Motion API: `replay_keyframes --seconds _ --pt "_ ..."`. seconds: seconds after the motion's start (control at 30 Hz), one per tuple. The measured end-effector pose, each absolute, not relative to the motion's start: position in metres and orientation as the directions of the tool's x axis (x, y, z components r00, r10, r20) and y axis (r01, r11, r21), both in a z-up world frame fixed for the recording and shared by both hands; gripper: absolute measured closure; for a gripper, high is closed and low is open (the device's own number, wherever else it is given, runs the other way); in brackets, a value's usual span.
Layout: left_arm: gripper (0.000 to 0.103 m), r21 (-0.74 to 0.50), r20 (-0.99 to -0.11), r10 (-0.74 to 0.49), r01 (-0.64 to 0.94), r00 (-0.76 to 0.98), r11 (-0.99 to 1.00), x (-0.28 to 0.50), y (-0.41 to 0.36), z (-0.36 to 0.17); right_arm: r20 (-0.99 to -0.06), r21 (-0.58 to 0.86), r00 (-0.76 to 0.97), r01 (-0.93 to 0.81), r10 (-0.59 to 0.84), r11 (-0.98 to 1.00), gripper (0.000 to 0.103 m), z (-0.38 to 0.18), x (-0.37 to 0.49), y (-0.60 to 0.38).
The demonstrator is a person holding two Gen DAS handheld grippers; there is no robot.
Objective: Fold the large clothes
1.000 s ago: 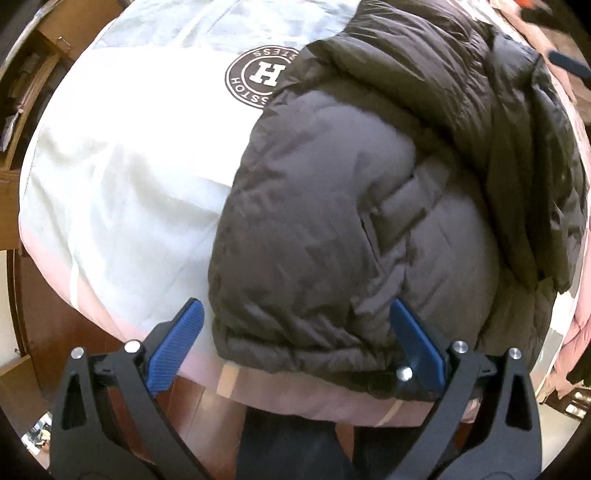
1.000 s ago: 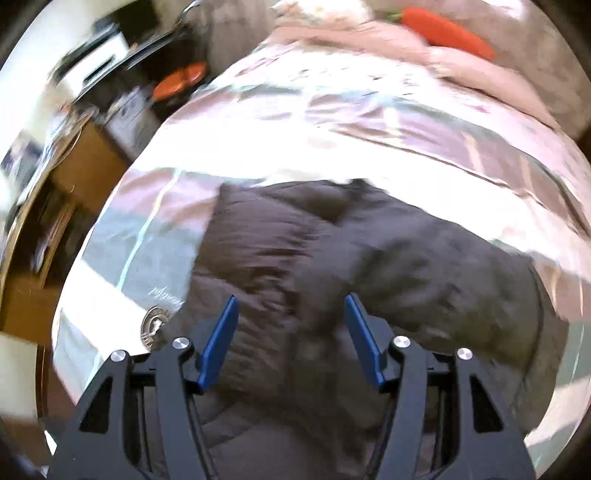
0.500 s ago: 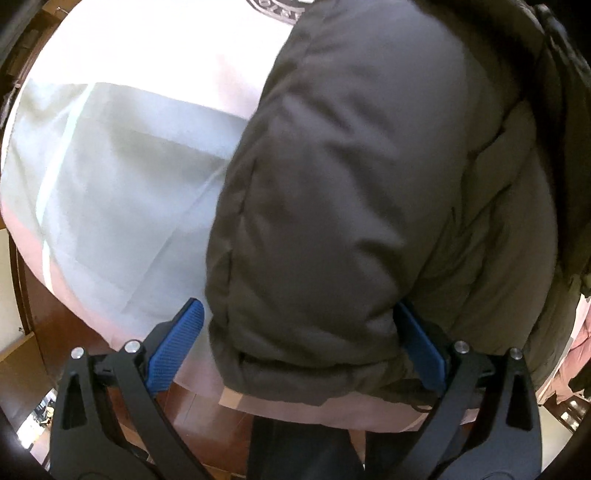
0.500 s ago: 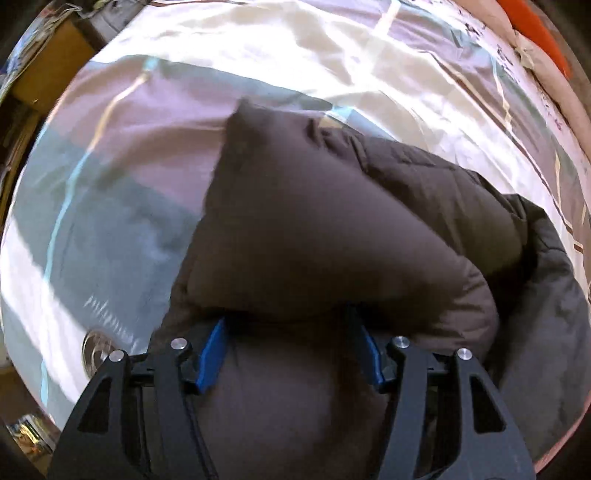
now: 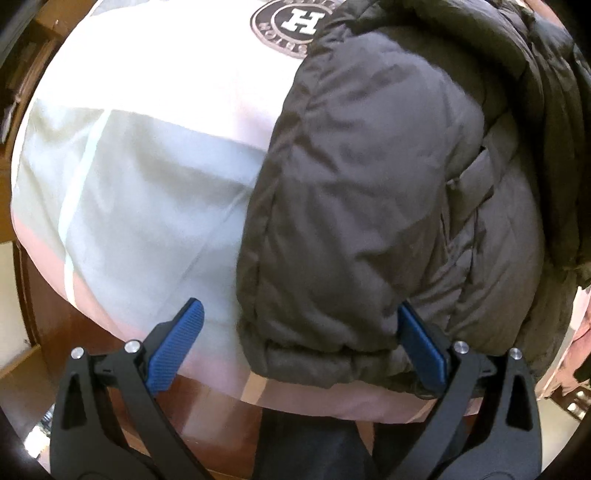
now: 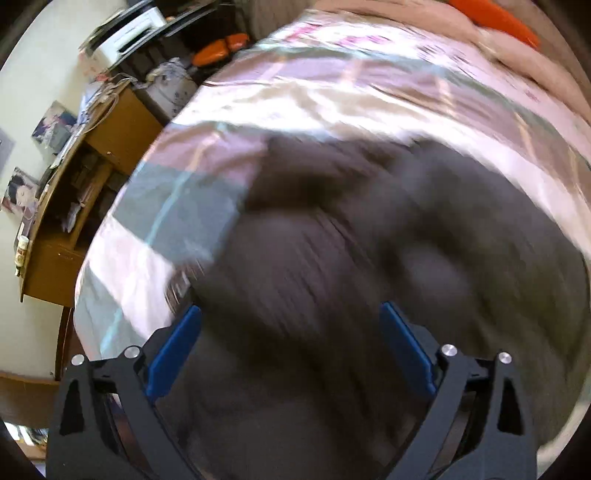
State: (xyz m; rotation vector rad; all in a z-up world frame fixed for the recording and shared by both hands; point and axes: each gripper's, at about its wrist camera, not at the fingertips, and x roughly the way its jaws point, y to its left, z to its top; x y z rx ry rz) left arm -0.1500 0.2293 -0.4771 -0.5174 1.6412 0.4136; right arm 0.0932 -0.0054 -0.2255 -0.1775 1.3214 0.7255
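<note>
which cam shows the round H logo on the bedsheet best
The left wrist view. The round H logo sits sharp at the top edge, on the bedsheet, partly covered by the dark puffer jacket. The right wrist view is motion-blurred; the logo cannot be made out there.

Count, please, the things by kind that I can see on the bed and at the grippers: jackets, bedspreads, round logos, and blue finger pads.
Dark puffer jacket: 1
Striped bedspread: 1
Round H logo on the bedspread: 1
Blue finger pads: 4, two on the left gripper and two on the right gripper
Total: 7
</note>
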Motion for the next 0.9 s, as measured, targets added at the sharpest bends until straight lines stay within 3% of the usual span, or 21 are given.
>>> replay_keyframes --seconds 0.13,0.33,0.43,0.5,0.57,0.6,0.63,0.7,0.83,0.9 --pt "0.002 0.017 -0.99 -0.055 -0.508 -0.126 0.861 -0.129 0.224 -0.476 -0.971 0.191 0.023 -0.532 0.239 0.825 0.006 -0.274 0.046 -0.074" --pt "0.002 0.056 -0.991 -0.004 -0.444 -0.132 0.894 -0.11 0.192 -0.466 -0.961 -0.161 0.268 -0.751 0.073 0.641 0.006 -0.279 -0.039 -0.08" --pt "0.002 0.06 -0.991 0.005 -0.426 -0.131 0.903 -0.094 0.182 -0.452 -0.936 -0.074 0.293 -0.704 0.194 0.706 0.006 -0.244 -0.046 -0.084" --pt "0.002 0.068 -0.991 0.012 -0.411 -0.136 0.909 -0.087 0.173 -0.452 -0.954 0.032 0.216 -0.617 0.208 0.787 0.006 -0.249 -0.038 -0.095" --pt "0.002 0.069 -0.99 0.012 -0.397 -0.143 0.915 -0.082 0.166 -0.449 -0.986 0.162 -0.042 -0.499 0.164 0.851 0.008 -0.291 -0.028 -0.108" --pt "0.002 0.067 -0.99 0.011 -0.391 -0.142 0.918 -0.079 0.161 -0.445 -0.981 0.185 -0.136 -0.407 0.141 0.895 0.014 -0.309 -0.026 -0.123" --pt "0.002 0.067 -0.99 0.014 -0.385 -0.14 0.92 -0.077 0.151 -0.441 -0.975 0.215 -0.135 -0.34 0.179 0.916 0.02 -0.308 -0.027 -0.137" --pt "0.002 0.085 -0.99 0.038 -0.354 -0.139 0.931 -0.07 0.149 -0.429 -0.961 0.276 -0.065 -0.201 0.269 0.94 0.02 -0.291 -0.025 -0.175" --pt "0.002 0.074 -0.984 0.01 -0.352 -0.18 0.933 -0.082 0.149 -0.428 -0.97 0.243 0.032 0.023 0.242 0.97 0.015 -0.273 -0.032 -0.255" --pt "0.002 0.011 -0.978 -0.073 -0.397 -0.195 0.918 -0.092 0.162 -0.437 -0.981 0.196 0.018 0.075 0.195 0.978 0.014 -0.281 -0.036 -0.285"
